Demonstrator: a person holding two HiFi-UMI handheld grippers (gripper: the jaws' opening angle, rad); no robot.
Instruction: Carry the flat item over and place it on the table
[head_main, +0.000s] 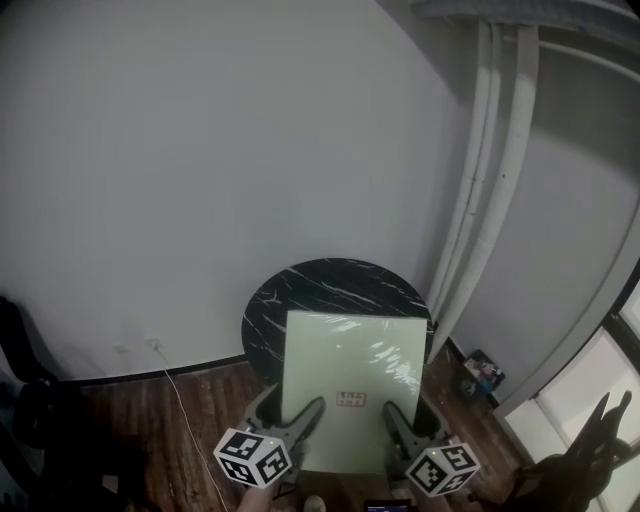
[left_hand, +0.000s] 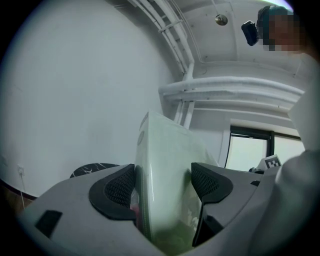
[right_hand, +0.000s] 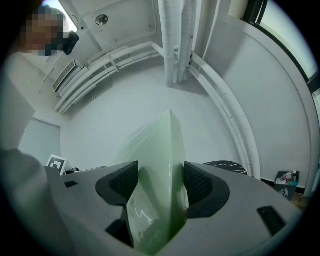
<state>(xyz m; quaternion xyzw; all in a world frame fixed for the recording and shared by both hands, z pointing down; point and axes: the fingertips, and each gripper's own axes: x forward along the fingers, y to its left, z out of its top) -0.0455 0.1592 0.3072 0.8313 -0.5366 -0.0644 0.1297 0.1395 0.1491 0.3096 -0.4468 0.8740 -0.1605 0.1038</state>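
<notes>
The dark ribbed fingers (left_hand: 119, 187) of the left gripper (left_hand: 162, 182) are closed on the near edge of the flat item (left_hand: 165, 150), a pale green square packet in glossy film, with one pad pressed to each face. The right gripper (right_hand: 161, 185) clamps the same edge further to the right, and its fingers (right_hand: 201, 184) squeeze the film so that it wrinkles between them. In the head view the two grippers sit side by side at the packet's near edge, each with its marker cube (head_main: 253, 457) low in the picture. A small reddish label lies between them on the upper face. The packet's far part covers the near side of a round black marbled table (head_main: 320, 285); the views do not show whether it touches the tabletop. From both gripper views the packet rises edge-on against the grey wall, and the table shows lower down behind it. White pipes (head_main: 500, 150) run up the wall to the right of the table. A thin white cable (head_main: 185, 410) trails across the dark wooden floor (head_main: 130, 430) on the left. A window (head_main: 590, 385) stands at the far right.
</notes>
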